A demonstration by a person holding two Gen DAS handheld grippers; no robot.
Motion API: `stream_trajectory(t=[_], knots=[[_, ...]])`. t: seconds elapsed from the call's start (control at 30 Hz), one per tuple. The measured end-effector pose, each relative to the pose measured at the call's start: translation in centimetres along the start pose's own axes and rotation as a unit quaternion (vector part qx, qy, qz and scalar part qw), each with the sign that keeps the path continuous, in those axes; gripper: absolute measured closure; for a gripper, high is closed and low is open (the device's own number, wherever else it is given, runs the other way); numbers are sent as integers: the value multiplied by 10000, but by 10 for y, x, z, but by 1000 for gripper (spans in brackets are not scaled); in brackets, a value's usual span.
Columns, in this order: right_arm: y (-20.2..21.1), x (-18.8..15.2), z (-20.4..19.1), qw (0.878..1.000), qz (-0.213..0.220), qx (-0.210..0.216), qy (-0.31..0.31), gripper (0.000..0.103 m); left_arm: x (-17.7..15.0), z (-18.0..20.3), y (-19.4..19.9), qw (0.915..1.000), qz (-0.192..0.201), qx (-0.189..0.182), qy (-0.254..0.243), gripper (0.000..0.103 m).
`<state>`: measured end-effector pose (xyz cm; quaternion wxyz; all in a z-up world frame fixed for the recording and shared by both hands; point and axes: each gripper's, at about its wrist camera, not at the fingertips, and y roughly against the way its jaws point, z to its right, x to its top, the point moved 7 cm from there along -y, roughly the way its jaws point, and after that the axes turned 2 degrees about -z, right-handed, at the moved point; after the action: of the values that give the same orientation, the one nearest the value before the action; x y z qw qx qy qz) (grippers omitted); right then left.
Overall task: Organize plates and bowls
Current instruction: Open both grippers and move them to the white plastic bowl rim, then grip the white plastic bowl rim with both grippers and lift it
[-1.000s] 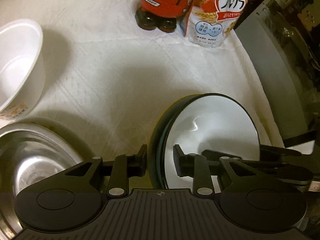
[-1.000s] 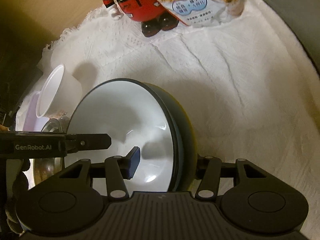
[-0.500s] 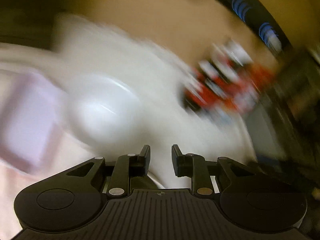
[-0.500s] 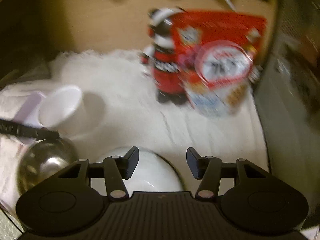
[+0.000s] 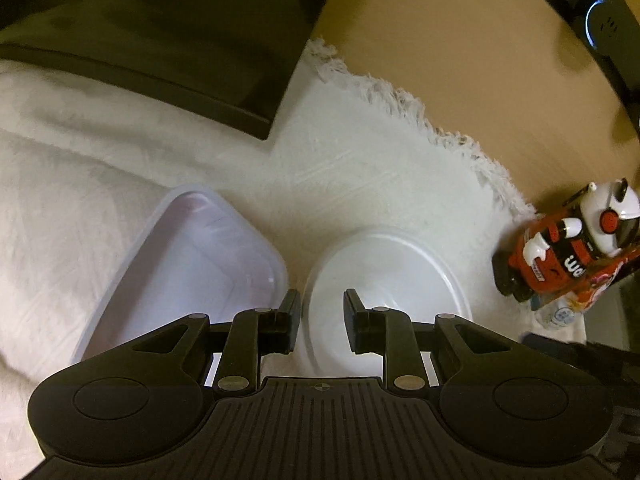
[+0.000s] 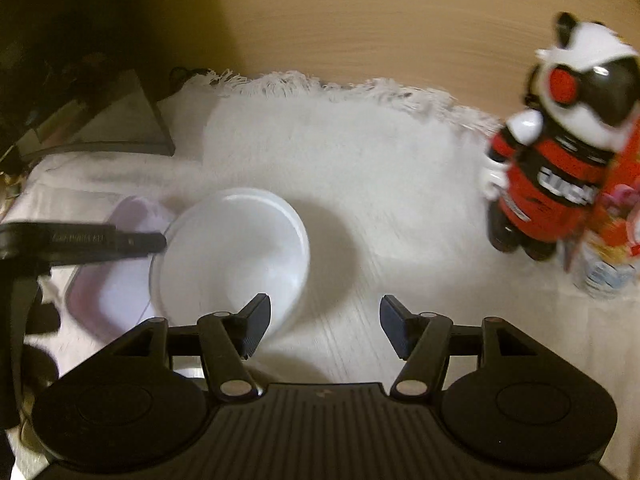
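Observation:
A white bowl (image 5: 384, 280) stands upright on the white cloth, also in the right wrist view (image 6: 232, 248). A pale lilac rectangular container (image 5: 192, 264) lies just left of it, partly seen in the right wrist view (image 6: 116, 280). My left gripper (image 5: 322, 316) hovers at the bowl's left rim, jaws a little apart, one finger outside the rim and one over the bowl, holding nothing. Its body shows at the left of the right wrist view (image 6: 80, 240). My right gripper (image 6: 324, 326) is open and empty, above the cloth to the right of the bowl.
A red, black and white panda figure (image 6: 560, 152) and a cereal bag (image 6: 616, 232) stand at the right. The fringed cloth edge (image 5: 400, 100) meets a tan wooden surface. A dark box (image 5: 160, 40) lies at the back left.
Both grippers have let go of the dark-rimmed white bowl and swung left and up. The white bowl and lilac container are now in front; the earlier bowl is out of view.

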<state>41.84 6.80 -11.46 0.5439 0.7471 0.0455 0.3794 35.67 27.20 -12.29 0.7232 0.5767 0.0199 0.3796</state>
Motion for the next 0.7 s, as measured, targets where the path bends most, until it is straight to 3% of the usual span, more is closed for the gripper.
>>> stream_trajectory(t=[0.1, 0.27, 0.3, 0.37, 0.4, 0.47, 0.6, 0.7], knots=[[-33, 9, -6, 9997, -121, 45, -230, 40, 1, 1, -14, 9998, -134, 146, -91, 77], [-92, 1, -9, 9925, -738, 426, -882, 40, 1, -5, -43, 9987, -475, 190, -64, 77], [-98, -3, -10, 9907, -818, 487, -970, 42, 1, -5, -47, 9984, -552, 106, -16, 77], [-105, -7, -12, 9875, -941, 656, -1084, 57, -1, -2, -47, 9982, -601, -27, 35, 72], [-105, -9, -15, 9862, -998, 740, -1096, 62, 0, 1, -41, 9987, -515, -11, -4, 73], [-97, -9, -17, 9874, -937, 789, -997, 62, 1, 11, -23, 9996, -251, -27, -158, 73], [-49, -8, -22, 9949, -388, 805, -470, 63, -1, 37, 18, 9990, 149, -295, -308, 74], [-3, -11, -14, 9973, 1, 698, -212, 63, -13, 65, 42, 9968, 238, -637, -408, 74]])
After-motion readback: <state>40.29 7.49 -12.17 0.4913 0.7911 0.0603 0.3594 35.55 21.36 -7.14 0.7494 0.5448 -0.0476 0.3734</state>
